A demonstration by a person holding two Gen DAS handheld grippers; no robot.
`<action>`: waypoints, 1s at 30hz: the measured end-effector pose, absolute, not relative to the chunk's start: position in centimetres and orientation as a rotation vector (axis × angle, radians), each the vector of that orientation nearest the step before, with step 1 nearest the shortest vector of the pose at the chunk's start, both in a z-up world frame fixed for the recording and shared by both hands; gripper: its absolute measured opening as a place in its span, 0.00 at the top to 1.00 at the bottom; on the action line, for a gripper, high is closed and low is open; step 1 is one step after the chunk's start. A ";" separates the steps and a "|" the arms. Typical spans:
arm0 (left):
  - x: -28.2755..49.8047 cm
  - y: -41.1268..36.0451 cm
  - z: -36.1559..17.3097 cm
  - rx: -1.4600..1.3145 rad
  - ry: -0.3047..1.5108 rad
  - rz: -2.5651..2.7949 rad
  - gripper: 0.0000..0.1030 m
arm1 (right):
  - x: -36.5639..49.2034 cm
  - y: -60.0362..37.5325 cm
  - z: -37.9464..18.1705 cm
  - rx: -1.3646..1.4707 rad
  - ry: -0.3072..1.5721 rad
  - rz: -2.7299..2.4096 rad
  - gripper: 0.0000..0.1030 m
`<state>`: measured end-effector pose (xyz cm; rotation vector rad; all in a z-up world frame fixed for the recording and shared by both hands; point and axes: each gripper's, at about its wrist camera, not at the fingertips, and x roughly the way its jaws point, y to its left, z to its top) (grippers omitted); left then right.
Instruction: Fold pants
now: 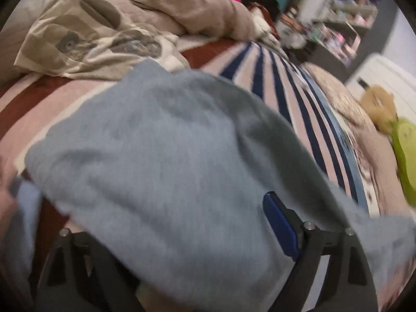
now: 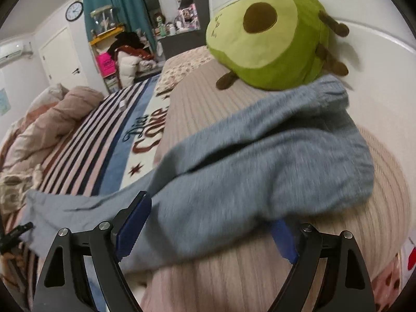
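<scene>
Pants (image 2: 234, 161) draped across both wide-spread jaws, neither pair gripping; cloth hides left jaws' left finger.

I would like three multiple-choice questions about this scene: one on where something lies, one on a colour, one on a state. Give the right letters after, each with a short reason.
1. Where does the avocado plush lie?
A. on the floor
B. on the bed, beside the pants
C. on a shelf

2. What colour are the pants?
A. light blue-grey
B. red
C. black

3. How does the right gripper stand?
A. shut on nothing
B. out of view
C. open, cloth between its fingers

Answers: 1 B, the plush rests at the pants' far end. 2 A, the fabric looks blue-grey in both views. 3 C, the blue pads stand wide apart.
</scene>
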<state>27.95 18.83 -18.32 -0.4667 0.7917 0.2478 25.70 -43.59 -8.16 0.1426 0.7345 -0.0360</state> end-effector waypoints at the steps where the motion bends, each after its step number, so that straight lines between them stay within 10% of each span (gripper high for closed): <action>1: 28.4 19.0 -18.3 -0.456 0.781 0.261 0.42 | 25.9 -43.2 -8.3 0.117 0.727 -0.046 0.29; 4: 30.1 19.6 -18.3 -0.442 0.772 0.281 0.77 | 26.0 -42.4 -8.5 0.060 0.692 -0.069 0.67; 9: 28.6 18.3 -15.5 -0.314 0.676 0.283 0.95 | 24.5 -42.6 -8.0 0.054 0.621 -0.078 0.87; 21: 19.4 17.1 -8.1 -0.237 0.613 0.220 0.96 | 16.0 -45.4 -2.7 0.103 0.564 -0.043 0.89; 30: 15.5 14.1 -12.7 -0.179 0.801 0.155 0.91 | 10.6 -48.7 -5.6 0.151 0.774 -0.071 0.87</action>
